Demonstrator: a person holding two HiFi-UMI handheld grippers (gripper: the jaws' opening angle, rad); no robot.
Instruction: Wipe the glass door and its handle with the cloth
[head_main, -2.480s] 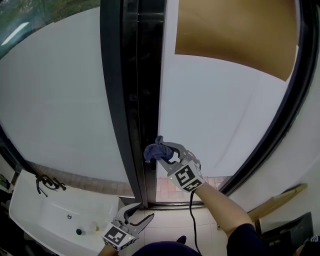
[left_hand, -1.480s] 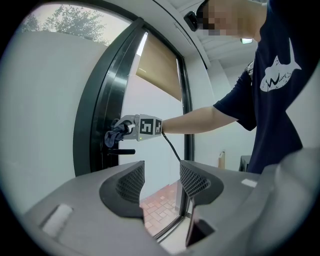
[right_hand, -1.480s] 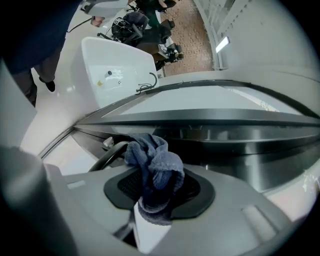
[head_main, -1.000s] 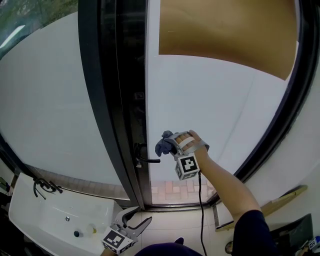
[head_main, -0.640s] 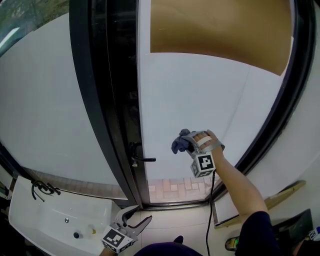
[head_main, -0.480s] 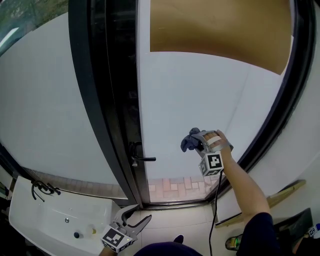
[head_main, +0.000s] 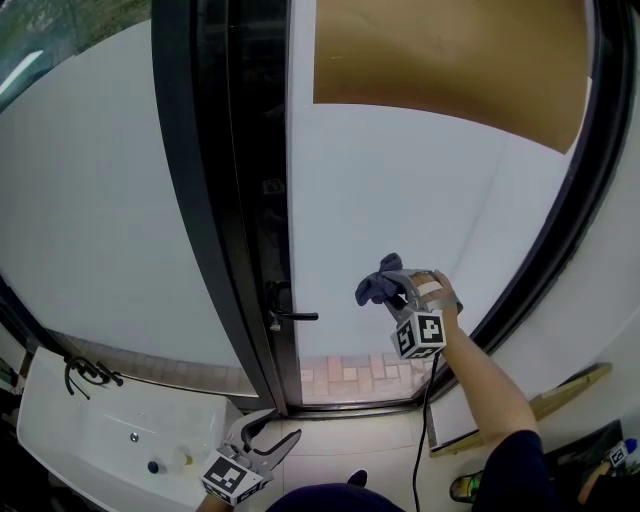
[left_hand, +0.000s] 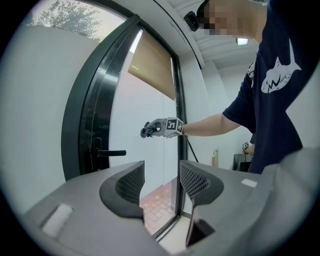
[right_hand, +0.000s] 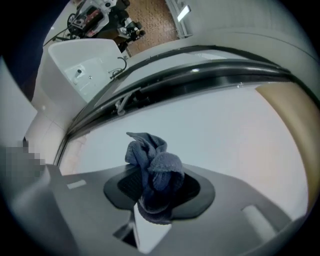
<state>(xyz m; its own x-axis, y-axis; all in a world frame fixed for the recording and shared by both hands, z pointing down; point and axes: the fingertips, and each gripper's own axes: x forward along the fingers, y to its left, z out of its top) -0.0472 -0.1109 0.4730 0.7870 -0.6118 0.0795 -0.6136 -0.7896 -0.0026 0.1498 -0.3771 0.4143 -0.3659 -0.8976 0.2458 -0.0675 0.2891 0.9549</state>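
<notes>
The cloth was pinched, bunched, in the right gripper near the glass door. The left gripper hung low, jaws spread, empty.

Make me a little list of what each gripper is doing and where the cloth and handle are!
right gripper: shut on the cloth, held up to the glass door
cloth: dark blue, bunched between the fingers
contact with glass: cannot tell
handle: dark lever, left of the cloth, untouched
left gripper: open, empty, low near the sink
</notes>
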